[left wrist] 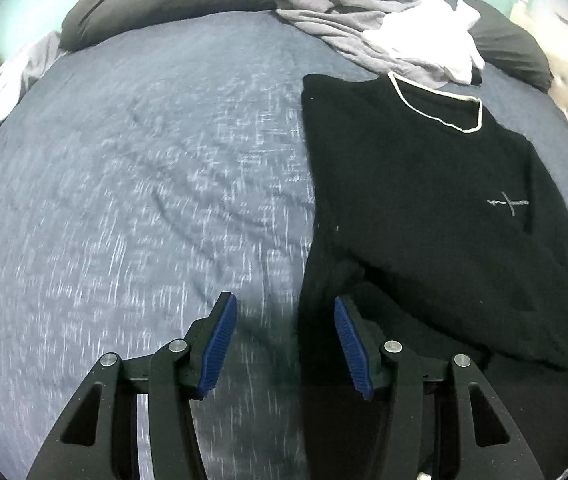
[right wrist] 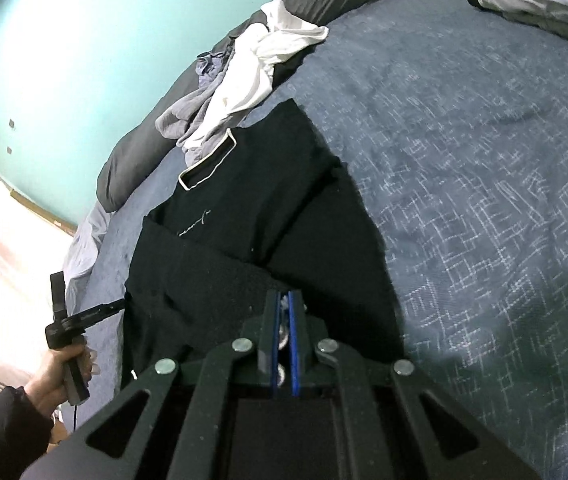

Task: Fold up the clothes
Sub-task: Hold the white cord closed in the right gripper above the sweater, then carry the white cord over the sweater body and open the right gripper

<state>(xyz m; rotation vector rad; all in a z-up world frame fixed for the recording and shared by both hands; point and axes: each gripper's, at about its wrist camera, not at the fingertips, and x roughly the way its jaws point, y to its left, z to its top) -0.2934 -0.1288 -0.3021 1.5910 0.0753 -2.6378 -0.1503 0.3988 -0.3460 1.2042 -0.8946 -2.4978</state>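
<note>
Black sweater (left wrist: 423, 200) lies flat on the blue bedspread (left wrist: 124, 200), collar toward the far pillows, one side already folded in so it makes a neat strip. My left gripper (left wrist: 285, 344) hangs just over its near left edge, fingers (left wrist: 220, 344) parted halfway with nothing between them, lined up, I'd say, to pinch that edge. My right gripper (right wrist: 284, 344) sits over the near hem, fingers pressed together; whether cloth is pinched there, I can't tell. Unfolded laundry (left wrist: 363, 28) waits in a heap at the far side.
</note>
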